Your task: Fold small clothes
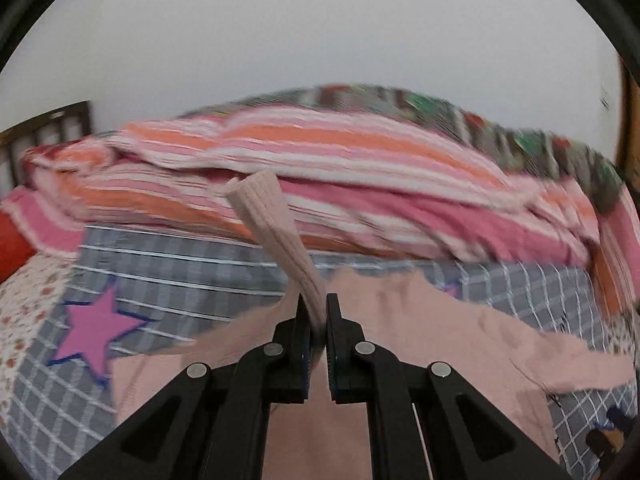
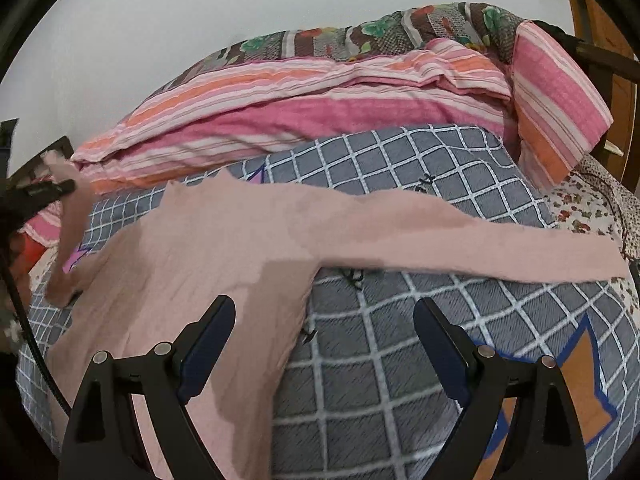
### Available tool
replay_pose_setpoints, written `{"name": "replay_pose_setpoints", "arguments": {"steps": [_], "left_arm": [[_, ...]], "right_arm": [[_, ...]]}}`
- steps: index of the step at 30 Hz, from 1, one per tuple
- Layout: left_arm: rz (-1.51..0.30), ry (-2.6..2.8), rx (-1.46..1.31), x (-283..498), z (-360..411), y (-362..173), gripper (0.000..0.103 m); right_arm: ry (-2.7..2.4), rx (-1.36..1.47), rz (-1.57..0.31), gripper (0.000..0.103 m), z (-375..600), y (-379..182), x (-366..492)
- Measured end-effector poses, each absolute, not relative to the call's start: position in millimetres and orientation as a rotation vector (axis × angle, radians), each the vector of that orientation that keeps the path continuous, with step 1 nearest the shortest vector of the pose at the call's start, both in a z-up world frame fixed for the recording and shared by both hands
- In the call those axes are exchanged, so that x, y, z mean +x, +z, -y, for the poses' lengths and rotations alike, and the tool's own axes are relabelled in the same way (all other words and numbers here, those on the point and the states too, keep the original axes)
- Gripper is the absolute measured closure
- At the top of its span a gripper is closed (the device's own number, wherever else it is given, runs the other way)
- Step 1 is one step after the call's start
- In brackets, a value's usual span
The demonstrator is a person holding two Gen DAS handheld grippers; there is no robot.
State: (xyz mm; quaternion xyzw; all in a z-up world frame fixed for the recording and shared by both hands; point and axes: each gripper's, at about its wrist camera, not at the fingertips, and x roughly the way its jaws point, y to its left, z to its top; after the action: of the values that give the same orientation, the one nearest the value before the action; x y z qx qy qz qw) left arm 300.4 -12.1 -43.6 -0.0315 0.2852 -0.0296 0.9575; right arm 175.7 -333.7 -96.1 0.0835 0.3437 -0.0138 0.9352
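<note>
Left wrist view, from the left edge: dark slatted headboard (image 1: 48, 128) against a pale wall (image 1: 320, 28). Below it, a red cushion edge (image 1: 12, 248) and a floral sheet (image 1: 24, 300). Next, grey checked bedcover (image 1: 168, 264) with a pink star (image 1: 98, 332) outlined in blue. Centre: left gripper (image 1: 318, 312) clenched on the ribbed cuff (image 1: 276, 232) of a pale pink garment (image 1: 420, 320), cuff sticking up and tilted left out of the pinched jaws. Garment body spread on the bedcover beneath and to the right of the gripper. Behind, a striped pink and orange quilt (image 1: 320, 168) piled across the bed, blurred; a darker floral blanket (image 1: 400, 98) on top of it.

Right wrist view, from the left edge: left gripper (image 2: 66, 189) seen small, lifting one sleeve (image 2: 72, 232) clear of the bed, sleeve hanging down to the bedcover (image 2: 400, 352). Then the garment (image 2: 192, 256) lying flat, body running toward the lower edge under the right gripper's left finger (image 2: 208, 340). Other sleeve (image 2: 460, 244) stretched flat far to the right, nearly to the floral sheet (image 2: 580, 208). Right gripper (image 2: 324, 308) released, jaws wide, nothing between them; left finger over the garment body, right finger (image 2: 440, 344) over bare bedcover; contact with the cloth cannot be told. Orange star (image 2: 580, 392) at lower right. Striped quilt (image 2: 300, 96) and floral blanket (image 2: 380, 28) behind; wooden frame (image 2: 600, 20) at far right.
</note>
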Motion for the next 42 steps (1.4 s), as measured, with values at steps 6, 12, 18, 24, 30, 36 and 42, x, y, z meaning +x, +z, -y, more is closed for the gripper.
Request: {"name": "replay_pose_setpoints", "arguments": {"steps": [6, 12, 18, 24, 30, 36, 42], "left_arm": [[-0.669, -0.155, -0.089, 311, 55, -86, 0.095], [-0.718, -0.199, -0.181, 306, 24, -94, 0.053], [-0.625, -0.112, -0.201, 292, -51, -86, 0.028], [-0.65, 0.015, -0.24, 311, -112, -117, 0.028], [-0.682, -0.046, -0.344, 321, -129, -141, 0.028], [-0.638, -0.023, -0.326, 313, -128, -134, 0.028], [-0.615, -0.019, -0.351, 310, -132, -133, 0.028]], "right_arm": [[-0.009, 0.164, -0.7, 0.013, 334, -96, 196], [0.049, 0.137, -0.698, 0.013, 309, -91, 227], [0.149, 0.095, -0.698, 0.013, 262, -87, 254], [0.163, 0.034, -0.753, 0.023, 226, -96, 293], [0.189, 0.051, -0.837, 0.045, 214, -136, 319], [0.212, 0.051, -0.9, 0.057, 209, -154, 328], [0.263, 0.053, -0.904, 0.088, 205, -157, 329]]}}
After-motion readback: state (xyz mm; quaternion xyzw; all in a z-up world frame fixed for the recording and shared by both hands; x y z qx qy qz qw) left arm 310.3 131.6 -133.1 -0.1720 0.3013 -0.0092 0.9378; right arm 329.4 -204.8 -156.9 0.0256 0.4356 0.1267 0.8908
